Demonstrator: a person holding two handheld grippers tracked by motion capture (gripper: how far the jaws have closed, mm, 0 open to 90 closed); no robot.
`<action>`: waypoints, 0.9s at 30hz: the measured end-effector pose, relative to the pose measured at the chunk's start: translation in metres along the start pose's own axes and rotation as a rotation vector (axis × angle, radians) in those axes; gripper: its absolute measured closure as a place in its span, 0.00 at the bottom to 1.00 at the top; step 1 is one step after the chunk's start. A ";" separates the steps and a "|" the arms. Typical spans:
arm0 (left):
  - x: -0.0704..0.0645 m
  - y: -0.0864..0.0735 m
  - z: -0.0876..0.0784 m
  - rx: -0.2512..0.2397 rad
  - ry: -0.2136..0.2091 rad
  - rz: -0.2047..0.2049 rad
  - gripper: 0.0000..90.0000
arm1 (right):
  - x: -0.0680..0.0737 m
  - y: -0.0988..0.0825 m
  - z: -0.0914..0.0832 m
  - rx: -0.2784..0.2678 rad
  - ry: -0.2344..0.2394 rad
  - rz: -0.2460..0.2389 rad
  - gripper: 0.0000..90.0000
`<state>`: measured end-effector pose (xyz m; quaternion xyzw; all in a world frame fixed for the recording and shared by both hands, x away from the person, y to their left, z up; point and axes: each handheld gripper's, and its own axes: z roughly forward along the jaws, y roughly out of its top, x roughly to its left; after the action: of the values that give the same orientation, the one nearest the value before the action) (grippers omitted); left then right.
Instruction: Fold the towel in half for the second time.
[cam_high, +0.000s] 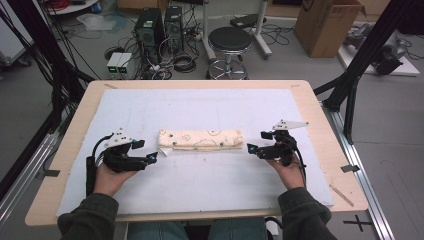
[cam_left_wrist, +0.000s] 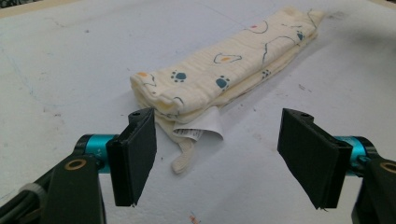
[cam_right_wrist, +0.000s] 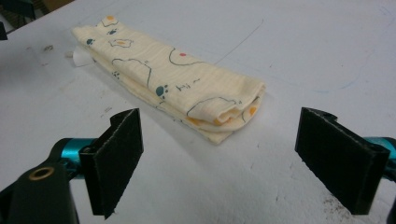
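- Lying folded into a long narrow bundle, the cream printed cloth is seen at the middle of the white mat on the bench, its length running left to right between the two grippers.
- Left gripper: fingers are spread wide, nothing is held; they are placed just short of the cloth's near end, where a white care label and a loose corner stick out.
- Right gripper: fingers are likewise spread wide and empty; the cloth's other end — a rounded fold — is seen ahead of them, apart from both pads.
- Progress, as judged: the folding appears essentially done — the layers are stacked evenly and neither gripper is engaged. Possibly left: a tuck of the label end, or a further fold across the middle.
- Hard to make out: the number of layers cannot be counted; the underside is hidden; the label's print is too small to read; the right finger in the right gripper view is cut off at the frame edge.
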<state>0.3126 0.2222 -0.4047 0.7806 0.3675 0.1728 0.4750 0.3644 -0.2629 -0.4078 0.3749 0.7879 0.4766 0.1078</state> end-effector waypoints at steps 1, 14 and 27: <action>-0.001 -0.002 0.000 -0.008 0.001 -0.006 0.32 | 0.000 -0.002 -0.001 -0.001 -0.001 -0.001 0.15; -0.005 -0.025 -0.012 -0.007 0.021 -0.015 0.31 | 0.006 -0.020 -0.011 -0.017 -0.009 -0.012 0.14; -0.016 -0.032 -0.027 -0.009 0.030 0.011 0.30 | 0.011 -0.033 -0.028 -0.021 -0.026 -0.021 0.14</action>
<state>0.2719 0.2353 -0.4180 0.7778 0.3697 0.1887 0.4719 0.3256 -0.2825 -0.4191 0.3716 0.7853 0.4787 0.1270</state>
